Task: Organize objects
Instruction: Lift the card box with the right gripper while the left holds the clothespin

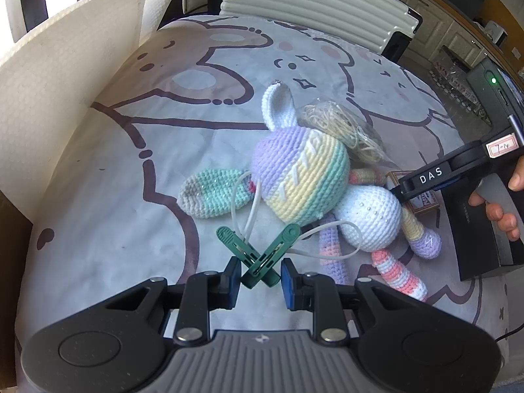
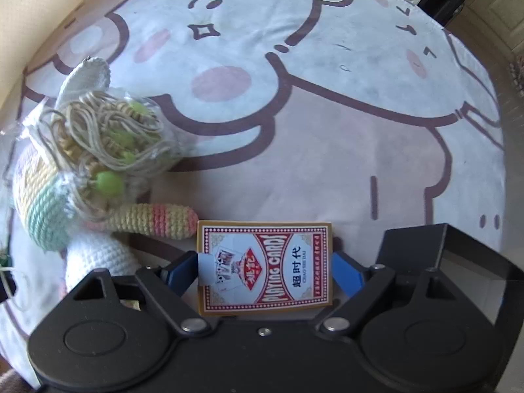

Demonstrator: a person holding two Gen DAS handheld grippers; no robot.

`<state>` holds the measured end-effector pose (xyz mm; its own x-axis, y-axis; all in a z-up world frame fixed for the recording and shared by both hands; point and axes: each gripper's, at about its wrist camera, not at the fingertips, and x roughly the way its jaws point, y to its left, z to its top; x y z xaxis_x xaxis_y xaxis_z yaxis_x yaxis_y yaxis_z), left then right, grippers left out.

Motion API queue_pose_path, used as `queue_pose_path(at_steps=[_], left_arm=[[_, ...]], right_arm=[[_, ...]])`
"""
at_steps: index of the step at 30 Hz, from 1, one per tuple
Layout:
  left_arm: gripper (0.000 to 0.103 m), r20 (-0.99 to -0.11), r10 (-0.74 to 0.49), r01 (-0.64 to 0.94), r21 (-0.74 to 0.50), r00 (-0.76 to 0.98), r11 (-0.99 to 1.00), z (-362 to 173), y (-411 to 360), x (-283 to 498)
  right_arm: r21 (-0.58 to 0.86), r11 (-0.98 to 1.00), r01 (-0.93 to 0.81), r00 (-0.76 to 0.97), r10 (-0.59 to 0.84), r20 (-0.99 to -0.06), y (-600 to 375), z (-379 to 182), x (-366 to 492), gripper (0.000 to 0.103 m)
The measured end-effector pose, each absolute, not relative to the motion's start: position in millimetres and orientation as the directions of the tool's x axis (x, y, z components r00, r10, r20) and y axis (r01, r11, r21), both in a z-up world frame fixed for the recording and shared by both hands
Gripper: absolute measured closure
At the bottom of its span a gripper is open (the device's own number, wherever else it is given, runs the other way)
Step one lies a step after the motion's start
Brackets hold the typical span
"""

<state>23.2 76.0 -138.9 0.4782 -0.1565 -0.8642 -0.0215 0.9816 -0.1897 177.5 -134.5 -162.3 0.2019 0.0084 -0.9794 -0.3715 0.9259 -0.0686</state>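
The box of playing cards (image 2: 264, 268) lay flat on the cartoon-printed mat (image 2: 327, 131), directly between the blue pads of the right gripper (image 2: 265, 270), its printed face up. It looked a light, stiff cardboard pack with smooth, somewhat slippery sides, so the long edges seemed the sensible place to take hold, squeezed evenly so the box would not pivot or shoot forward. The pads stood spread at either long edge, close beside the card but with no sure contact on either side; the jaws were judged apart, not yet clamped.

Ahead and to the left of that claw lay the crocheted rabbit (image 2: 42, 193), soft and limp, one striped arm almost touching the far left corner of the box. A clear bag of twine and green beads (image 2: 108, 137) rested against its head, light and crinkly.

In the left wrist view, the left gripper (image 1: 260, 278) hovered low over the mat with its pads apart on either side of a green clothes peg (image 1: 262, 255). The peg was stiff plastic, springy, small enough to slip; its crossed handles nearest the claw seemed the best grip. White cord (image 1: 327, 249) looped just beyond it, toward the rabbit, and could snag. Far right of this claw, the person's hand (image 1: 501, 206) held the other handle, angled downward beside a black box (image 1: 484, 245).
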Motion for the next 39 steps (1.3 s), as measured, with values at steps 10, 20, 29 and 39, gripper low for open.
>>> queue_pose_path(at_steps=[10,20,29,39], left_arm=[[0.076,-0.864,-0.149,-0.03,-0.186,0.482,0.982,-137.1,79.6,21.4],[0.076,-0.867,-0.155,-0.027,-0.191,0.474,0.981,-139.5,79.2,22.6],[0.076,-0.867,-0.147,-0.032,-0.183,0.476,0.983,-139.9,79.1,22.2],[0.076,-0.862,-0.11,-0.051,-0.156,0.496,0.987,-129.6,77.9,19.1]], right_arm=[[-0.008,0.938,-0.346,0.159,0.05,-0.986,-141.1,-157.5,182.1,0.011],[-0.021,0.933,-0.359,0.135,0.03,-0.99,-142.3,-171.6,183.0,0.004],[-0.015,0.937,-0.348,0.112,0.026,-0.993,-137.4,-180.2,179.4,0.013],[0.028,0.94,-0.341,0.142,0.08,-0.987,-149.8,-161.8,171.6,0.014]])
